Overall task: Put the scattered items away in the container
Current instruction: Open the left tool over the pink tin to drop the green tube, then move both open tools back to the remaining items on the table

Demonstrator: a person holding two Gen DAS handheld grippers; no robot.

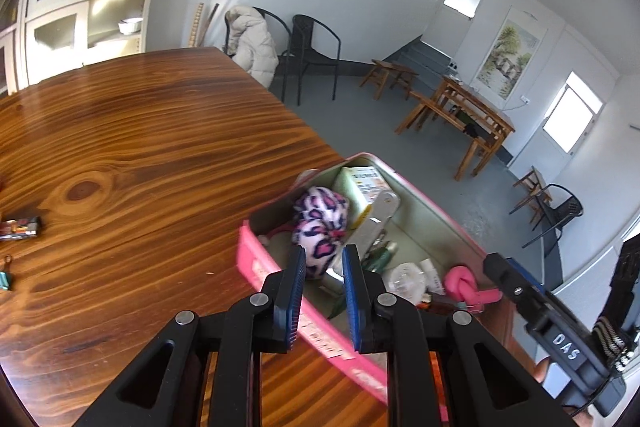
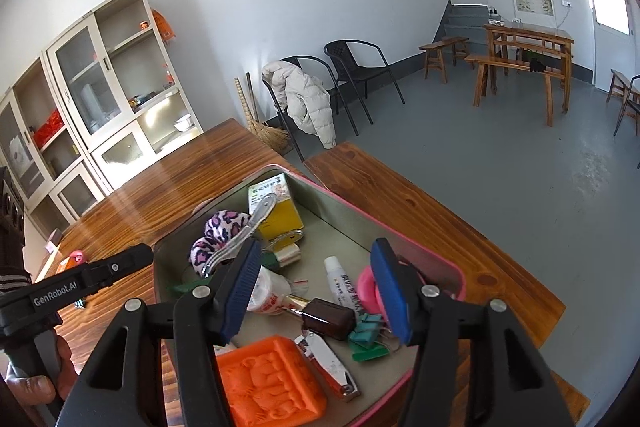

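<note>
While both grippers hang over the tin [image 2: 436, 259], left gripper [image 1: 323, 291] stands slightly parted and empty above the scrunchie [image 1: 320, 227]; right gripper [image 2: 316, 291] gapes empty. Risk: snagging it back out, or nudging the tin off the table [image 1: 140, 155] edge.

Black tongs [image 2: 316, 291] with blue ribbed pads [image 2: 240, 287], silver screws.

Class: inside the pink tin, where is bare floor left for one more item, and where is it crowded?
Bare floor lies along the far wall of the pink-rimmed metal tin, beside the yellow-green carton and beyond the white tube. The near end, around the orange moulded block, is crowded.
</note>
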